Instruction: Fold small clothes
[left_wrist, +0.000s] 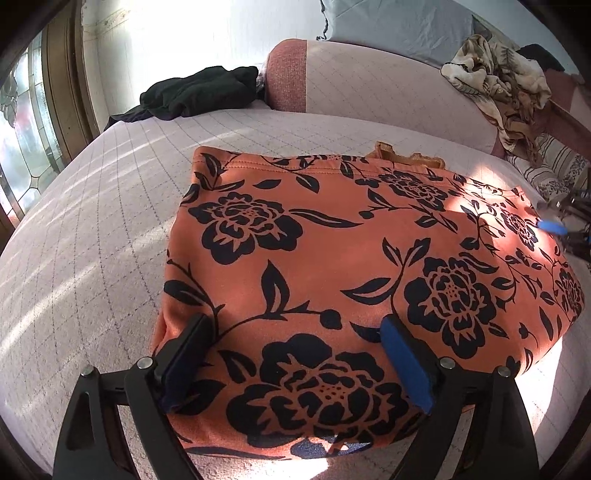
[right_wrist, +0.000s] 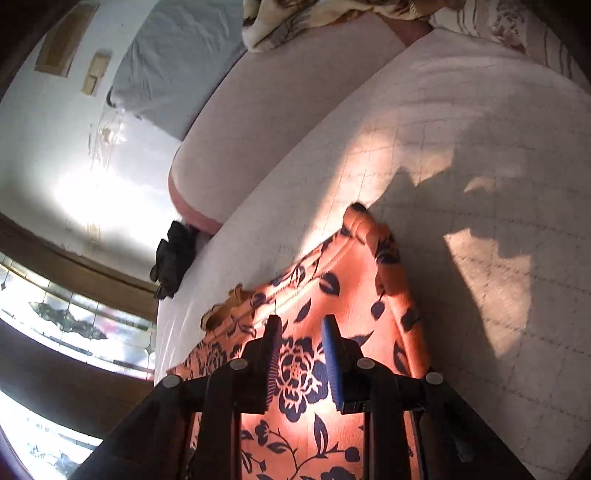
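Note:
An orange garment with a black flower print (left_wrist: 332, 266) lies folded flat on the pale pink quilted bed (left_wrist: 92, 229). My left gripper (left_wrist: 295, 325) stands wide open over its near edge, one finger on each side of a printed stem, with nothing pinched between them. In the right wrist view the same garment (right_wrist: 351, 295) lies below my right gripper (right_wrist: 303, 332). Its jaws stand a little apart above a printed flower and the pads do not press on any cloth. The right gripper's blue tip (left_wrist: 550, 225) shows at the garment's far right corner. A tan piece of cloth (left_wrist: 406, 157) peeks out from under the far edge.
A black garment (left_wrist: 199, 92) lies bunched at the bed's back left. A pink bolster (left_wrist: 369, 81) runs along the back, with a grey pillow (left_wrist: 399, 26) behind it and a crumpled beige patterned cloth (left_wrist: 498, 85) on it. A leaded window (left_wrist: 22, 122) is at the left.

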